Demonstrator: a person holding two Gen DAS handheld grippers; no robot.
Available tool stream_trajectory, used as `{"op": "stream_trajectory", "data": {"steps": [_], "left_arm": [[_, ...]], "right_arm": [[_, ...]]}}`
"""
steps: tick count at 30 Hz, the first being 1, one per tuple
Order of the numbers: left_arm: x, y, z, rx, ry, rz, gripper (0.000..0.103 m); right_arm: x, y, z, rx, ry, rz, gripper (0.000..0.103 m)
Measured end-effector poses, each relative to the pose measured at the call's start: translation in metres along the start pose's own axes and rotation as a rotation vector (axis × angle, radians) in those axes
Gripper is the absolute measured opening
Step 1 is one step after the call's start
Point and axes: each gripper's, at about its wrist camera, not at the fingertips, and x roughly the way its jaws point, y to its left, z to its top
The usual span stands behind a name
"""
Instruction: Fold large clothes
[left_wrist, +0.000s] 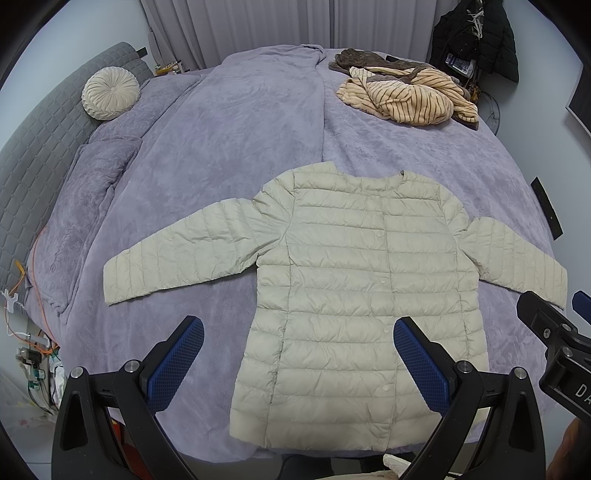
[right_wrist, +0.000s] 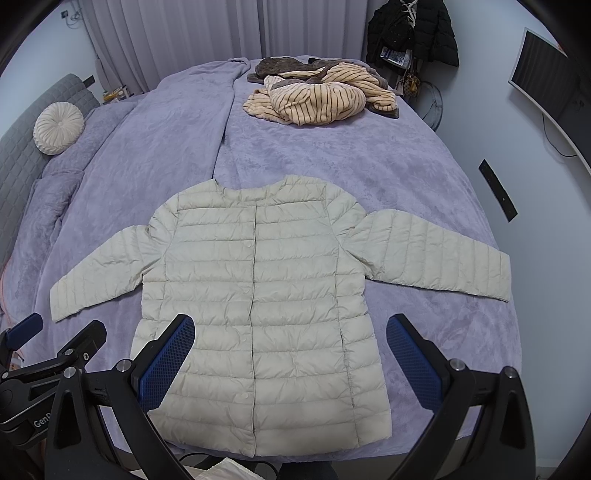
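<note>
- Cream quilted down jacket (left_wrist: 351, 295) lies flat on the bed (left_wrist: 229, 147), front up, snaps closed down the middle, hem at the near edge, collar pointing away.
- Both sleeves are spread out to the sides, left sleeve (left_wrist: 177, 251) angled down toward the near-left, right sleeve (right_wrist: 436, 254) reaching the bed's right edge. Looks laid out on purpose so the side folds can start clean.
- Left claw (left_wrist: 299, 362) hovers over the hem's left portion, fingers wide apart, nothing between them; its right pad overlaps the jacket body in view, contact cannot be told.
- Right claw (right_wrist: 290, 360) hovers over the hem's right portion, fingers also wide apart and empty.
- Both are parked low at the near edge, likely because the hem and sleeves are the easiest starting grabs.
- Judged stage: folding not yet begun, jacket fully unfolded.
- Likely next: each claw goes to a sleeve cuff or shoulder and brings it across the body. Puffy, slick shell may slide or spring back open.
- Striped tan garment (right_wrist: 317, 98) with a brown one heaped at the far side, well apart from the jacket, probably waiting its turn.
- Round pleated cushion (left_wrist: 110, 95) against the grey headboard (left_wrist: 44, 140), out of the way.
</note>
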Motion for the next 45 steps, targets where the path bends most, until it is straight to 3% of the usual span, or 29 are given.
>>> {"op": "stream_trajectory", "data": {"steps": [31,40,45], "left_arm": [[0.002,0.004,-0.001,-0.006,0.007,-0.001,0.103],[0.026,0.038,-0.005,-0.084,0.056,-0.023,0.103],[0.052,0.072,-0.008,-0.171,0.098,-0.074,0.103]], "right_arm": [[0.016,0.009,-0.007,-0.005,0.014,0.010,0.103],[0.023,0.024,-0.002,-0.023,0.058,0.048,0.103],[0.041,0.032,0.000,-0.024,0.108,0.090,0.103]]}}
